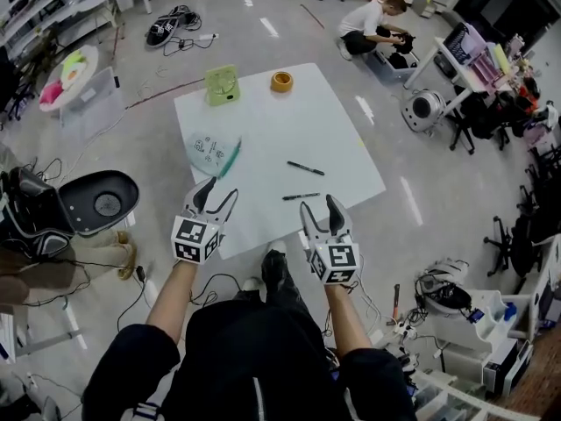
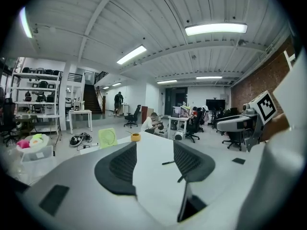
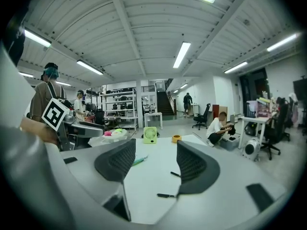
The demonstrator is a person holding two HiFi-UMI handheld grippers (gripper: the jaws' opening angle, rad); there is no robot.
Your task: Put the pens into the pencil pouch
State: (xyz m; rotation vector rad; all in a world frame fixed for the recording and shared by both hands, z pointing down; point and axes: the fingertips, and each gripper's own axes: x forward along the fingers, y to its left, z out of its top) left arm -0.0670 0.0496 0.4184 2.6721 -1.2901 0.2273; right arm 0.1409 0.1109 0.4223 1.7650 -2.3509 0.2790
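Two black pens lie on the white table [image 1: 263, 121]: one [image 1: 305, 168] farther out, one [image 1: 301, 196] just ahead of my right gripper [image 1: 319, 203]. A clear pencil pouch [image 1: 208, 151] with teal print lies to the left, a teal pen [image 1: 230, 158] at its right edge. My left gripper [image 1: 221, 191] hovers just short of the pouch. Both grippers are open and hold nothing. The left gripper view shows a black pen [image 2: 168, 162] between the jaws of the left gripper [image 2: 153, 163]. In the right gripper view the right gripper [image 3: 153, 163] frames both black pens [image 3: 165, 195] [image 3: 175, 174] and the teal pen [image 3: 139, 161].
A green desk fan [image 1: 222, 85] and a yellow tape roll [image 1: 281, 81] stand at the table's far edge. A person crouches [image 1: 372, 26] on the floor beyond. A black stool [image 1: 101, 202] is at the left, cables and office chairs around.
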